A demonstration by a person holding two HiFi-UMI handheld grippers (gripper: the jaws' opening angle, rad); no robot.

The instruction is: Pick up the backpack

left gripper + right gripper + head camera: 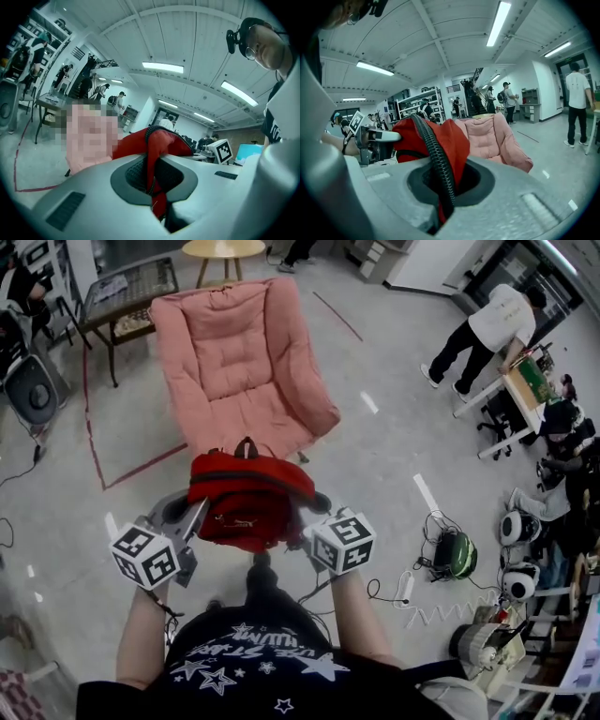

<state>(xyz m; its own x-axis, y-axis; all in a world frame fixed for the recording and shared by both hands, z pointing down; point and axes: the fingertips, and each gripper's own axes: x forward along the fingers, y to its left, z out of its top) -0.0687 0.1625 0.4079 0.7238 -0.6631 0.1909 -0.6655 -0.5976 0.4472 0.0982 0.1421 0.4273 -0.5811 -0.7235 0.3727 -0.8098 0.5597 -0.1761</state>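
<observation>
Seen from the head view, a red backpack hangs between the left claw and the right claw, clear of the floor. A pink armchair stands just beyond both claws. Only the gripper views show the grip itself. The left claw is clamped on a fold of red fabric with a zip, and the right claw on a zipped edge. The right gripper view also shows the left claw on the bag's far side. What the backpack holds cannot be seen. In both close views, the claw bodies hide its lower part.
</observation>
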